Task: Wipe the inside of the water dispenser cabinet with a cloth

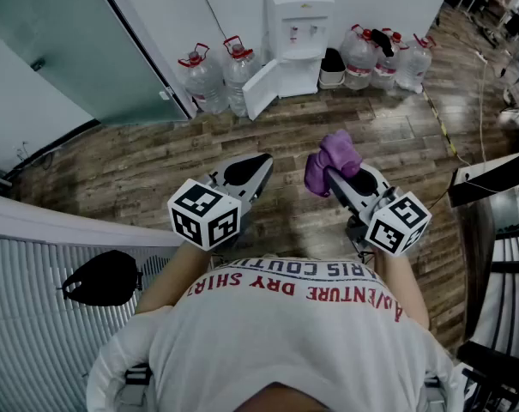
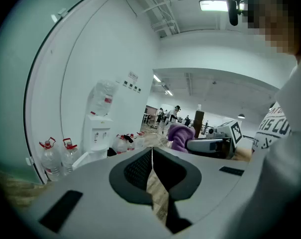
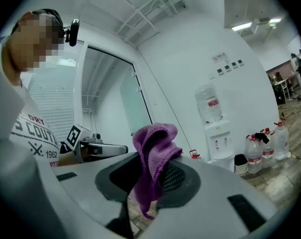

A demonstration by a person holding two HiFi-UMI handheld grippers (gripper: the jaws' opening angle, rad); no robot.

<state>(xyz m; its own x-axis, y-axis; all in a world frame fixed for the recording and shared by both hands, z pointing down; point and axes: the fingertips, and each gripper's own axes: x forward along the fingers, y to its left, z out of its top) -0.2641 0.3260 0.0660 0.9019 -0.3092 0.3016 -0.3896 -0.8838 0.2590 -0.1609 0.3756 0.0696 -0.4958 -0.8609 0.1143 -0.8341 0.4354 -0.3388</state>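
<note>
Starting at the left, what has the left gripper (image 1: 261, 163) got?

— Nothing. In the left gripper view its jaws meet tip to tip with only floor (image 1: 156, 166) showing beneath them. It is held low and near the body.

And the target?

— The water dispenser (image 1: 298, 24) stands far off against the far wall, with water bottles (image 1: 214, 80) to its left and more to its right. Its cabinet (image 1: 300, 77) is the lower part. The cabinet door (image 1: 261, 91) hangs open, swung out to the left, so the opening faces near, towards the person. The inside is too small to make out from here.

Then the right side?

— The right gripper (image 1: 329, 177) is clamped on the purple cloth (image 1: 334, 154). In the right gripper view the cloth is pinched between the pads, with a bunch above the jaws and a tail hanging below.

So which way must the cloth travel?

— Straight away from the body and a touch to the left. The cabinet is well apart from both grippers, roughly on a line between them. The open door lies on the left gripper's side, so I judge the right one has the clearer run in. It already holds the cloth. The whole approach is not yet made, and no wiping has begun.
</note>
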